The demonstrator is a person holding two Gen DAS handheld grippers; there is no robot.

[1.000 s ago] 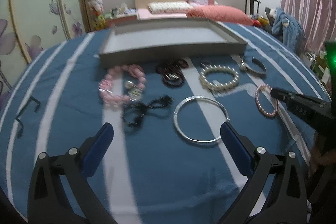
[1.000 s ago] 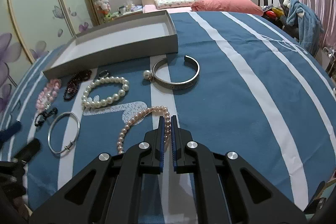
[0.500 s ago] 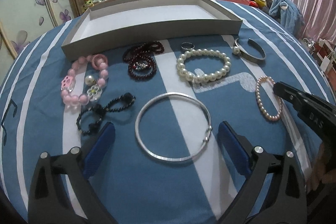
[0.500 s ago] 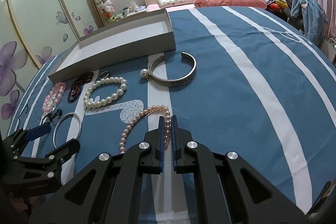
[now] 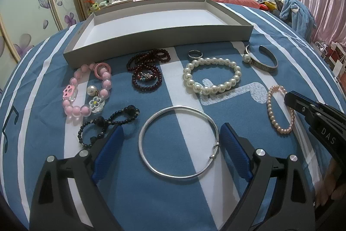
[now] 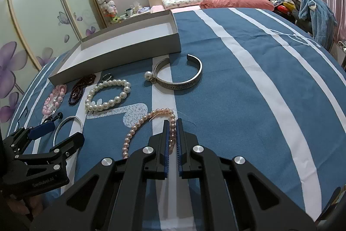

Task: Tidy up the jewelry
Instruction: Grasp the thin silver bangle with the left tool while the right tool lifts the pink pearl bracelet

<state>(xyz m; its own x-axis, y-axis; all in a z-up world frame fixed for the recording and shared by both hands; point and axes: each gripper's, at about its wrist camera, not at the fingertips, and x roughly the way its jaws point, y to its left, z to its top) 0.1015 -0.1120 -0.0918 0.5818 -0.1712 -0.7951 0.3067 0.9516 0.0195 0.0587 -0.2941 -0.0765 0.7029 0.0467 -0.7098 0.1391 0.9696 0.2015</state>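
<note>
Low in the left wrist view, left gripper (image 5: 172, 140) spread wide around silver bangle (image 5: 179, 142). Lower centre of the right wrist view, right gripper (image 6: 172, 122) nearly closed on pink pearl bracelet (image 6: 138, 125). Upper centre, grey tray (image 5: 138, 37) on striped bedspread (image 5: 216, 198).

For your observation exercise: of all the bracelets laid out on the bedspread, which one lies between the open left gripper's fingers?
The plain silver bangle, a thin beadless metal ring, lies between the left gripper fingers; all the others are beaded or lie farther off.
</note>
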